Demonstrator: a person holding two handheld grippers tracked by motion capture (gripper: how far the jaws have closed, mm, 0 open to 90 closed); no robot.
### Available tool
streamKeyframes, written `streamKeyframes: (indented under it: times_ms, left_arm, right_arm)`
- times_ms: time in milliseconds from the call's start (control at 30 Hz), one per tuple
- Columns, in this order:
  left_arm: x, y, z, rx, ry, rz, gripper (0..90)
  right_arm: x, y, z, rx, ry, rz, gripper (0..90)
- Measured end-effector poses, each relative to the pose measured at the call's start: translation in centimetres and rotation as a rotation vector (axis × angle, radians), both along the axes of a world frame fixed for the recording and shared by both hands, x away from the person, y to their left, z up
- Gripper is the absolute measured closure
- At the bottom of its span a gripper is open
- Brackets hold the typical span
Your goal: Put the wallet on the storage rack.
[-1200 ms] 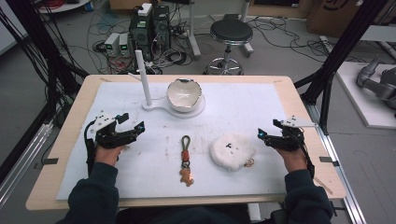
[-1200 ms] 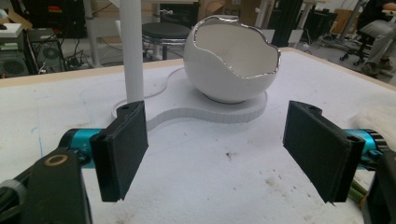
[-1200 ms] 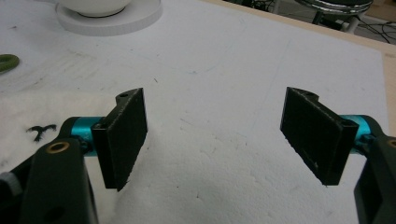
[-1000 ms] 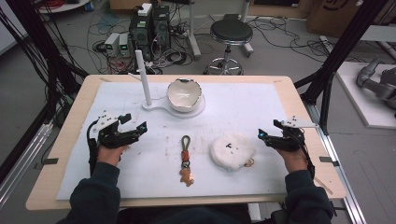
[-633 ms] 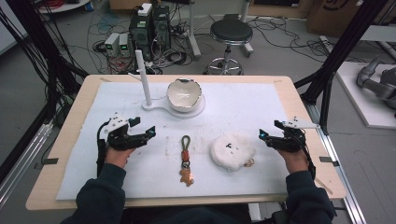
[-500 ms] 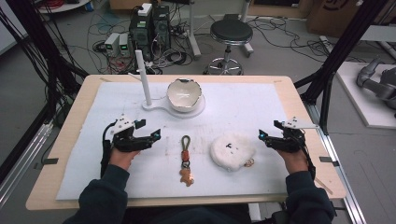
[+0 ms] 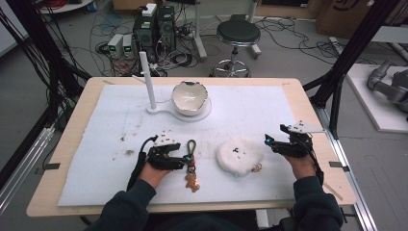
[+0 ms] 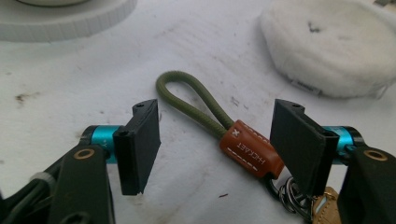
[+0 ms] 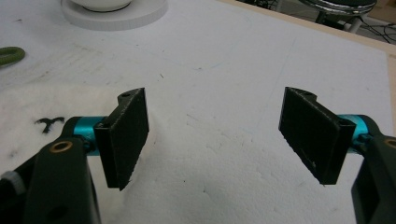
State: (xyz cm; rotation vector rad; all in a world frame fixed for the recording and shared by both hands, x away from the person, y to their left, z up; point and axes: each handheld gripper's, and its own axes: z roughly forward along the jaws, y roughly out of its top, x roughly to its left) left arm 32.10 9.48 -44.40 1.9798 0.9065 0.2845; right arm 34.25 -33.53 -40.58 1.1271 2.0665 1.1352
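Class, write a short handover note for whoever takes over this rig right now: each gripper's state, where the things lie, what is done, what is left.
Left gripper: open, its jaws have just been closing, fingers astride the keychain but not touching it.
Right gripper: open, nothing between its fingers, beside the white fluffy pad.
Keychain: flat on the white mat, green loop toward the bowl, gingerbread charm toward the person.
Done: left gripper lined up on the keychain.
Left: close on the brown tag, lift.

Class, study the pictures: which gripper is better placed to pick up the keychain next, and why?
Left. The left gripper has just been closing, its jaws straddling the keychain without pressing it. The right gripper sits open beyond the white fluffy pad.
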Motion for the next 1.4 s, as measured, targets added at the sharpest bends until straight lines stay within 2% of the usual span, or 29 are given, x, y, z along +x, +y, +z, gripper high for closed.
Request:
streamKeyframes:
  times_ms: [133,200,233,367,467,500,533,567,600,633,667,733,867,1067,1200,1300,1367,1400]
  left_arm:
    - [0.0,-1.0,-0.3,0.029,0.016,-0.004,34.7]
    - [0.0,-1.5,-0.3,0.064,0.017,-0.009,34.4]
    - [0.0,-1.5,-0.3,0.064,0.017,-0.009,33.3]
    - [-0.1,-2.1,-0.5,0.119,0.014,-0.024,29.6]
    - [0.0,-2.4,-0.6,0.138,0.019,-0.030,26.6]
    - [0.0,-2.4,-0.5,0.142,0.018,-0.033,26.6]
    - [0.0,-2.3,-0.5,0.156,0.013,-0.037,31.1]
    - [0.1,-2.1,-0.3,0.176,0.004,-0.048,34.0]
    - [0.1,-2.1,-0.3,0.176,0.004,-0.048,38.9]
    - [0.2,-1.9,-0.2,0.187,0.001,-0.058,38.9]
    - [0.4,-1.3,0.0,0.195,0.007,-0.075,49.7]
    - [0.7,-0.7,0.1,0.196,0.021,-0.071,54.5]
    - [1.2,0.2,0.2,0.188,0.041,-0.078,55.4]
    - [2.3,2.6,0.7,0.222,0.060,-0.100,56.3]
    - [2.9,4.2,0.8,0.221,0.043,-0.114,56.3]
    - [3.2,4.6,0.7,0.216,0.036,-0.118,55.5]
    - [3.3,4.4,0.5,0.223,0.036,-0.104,53.0]
    - [3.2,3.9,0.4,0.224,0.040,-0.054,48.5]
  right_arm:
    - [0.0,-0.1,0.0,0.005,0.001,-0.003,24.6]
    - [0.0,0.0,0.0,0.001,0.002,-0.001,24.6]
    - [0.0,0.0,0.0,0.001,0.003,0.001,24.6]
    - [0.0,0.0,0.0,0.001,0.001,-0.001,24.6]
    - [-0.1,0.0,0.0,0.002,0.004,-0.004,24.6]
    - [-0.1,0.0,0.0,0.002,0.004,-0.004,24.6]
    - [-0.1,0.0,0.0,0.001,0.004,-0.004,24.6]
    - [-0.1,0.1,0.0,0.002,0.004,-0.003,24.6]
    - [-0.1,0.1,0.0,0.002,0.004,-0.003,24.6]
    - [-0.1,0.0,0.0,0.001,0.003,-0.002,24.6]
    - [-0.1,0.0,0.0,0.000,0.003,-0.004,24.6]
    - [-0.1,0.0,0.0,0.002,0.005,-0.004,24.6]
    - [-0.1,0.0,0.0,0.000,0.005,-0.002,24.7]
    - [-0.1,0.0,0.0,0.001,0.006,-0.002,24.7]
    - [-0.1,-0.1,0.0,0.000,0.005,-0.002,24.7]
    - [-0.1,0.0,-0.1,0.001,0.006,-0.001,24.8]
    - [-0.1,0.1,-0.1,0.002,0.009,-0.001,24.8]
    - [-0.1,0.1,-0.1,0.003,0.008,-0.001,24.8]
